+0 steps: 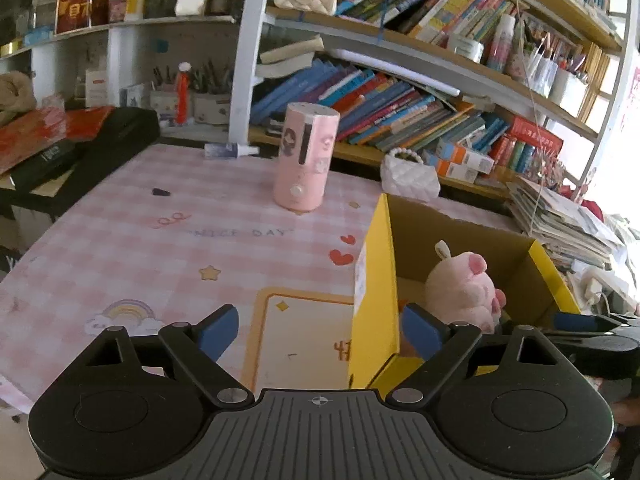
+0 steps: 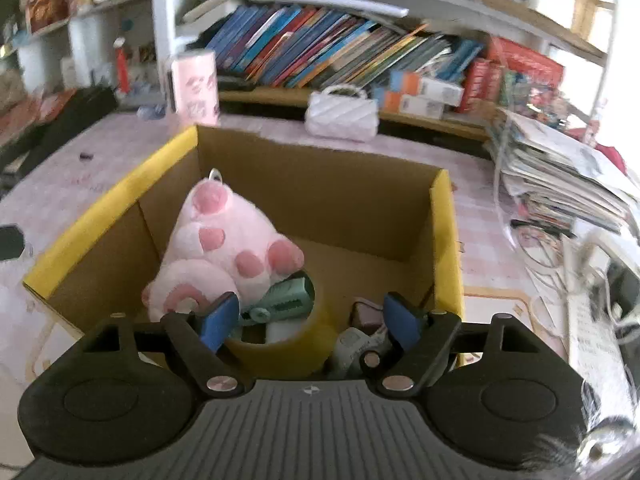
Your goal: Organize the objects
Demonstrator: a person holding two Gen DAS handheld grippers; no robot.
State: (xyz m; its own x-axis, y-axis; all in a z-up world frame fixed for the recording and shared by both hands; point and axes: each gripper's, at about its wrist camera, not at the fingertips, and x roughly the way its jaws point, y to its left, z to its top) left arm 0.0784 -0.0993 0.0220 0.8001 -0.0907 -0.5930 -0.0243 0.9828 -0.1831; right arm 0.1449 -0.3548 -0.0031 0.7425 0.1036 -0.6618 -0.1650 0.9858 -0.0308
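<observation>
Both your grippers gape: left gripper (image 1: 320,330) straddles the box wall (image 1: 376,280), right gripper (image 2: 310,318) above the pink plush (image 2: 224,248), gripping nothing.

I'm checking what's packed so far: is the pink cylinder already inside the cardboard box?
No, the pink cylinder stands upright on the table mat, outside the cardboard box holding the pink plush toy.

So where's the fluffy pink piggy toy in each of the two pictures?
Left wrist view: pink plush toy at lower right, inside the yellow cardboard box.
Right wrist view: pink plush toy left of centre, against the box's left wall.
Shared landmark: the white quilted handbag behind the box.
</observation>
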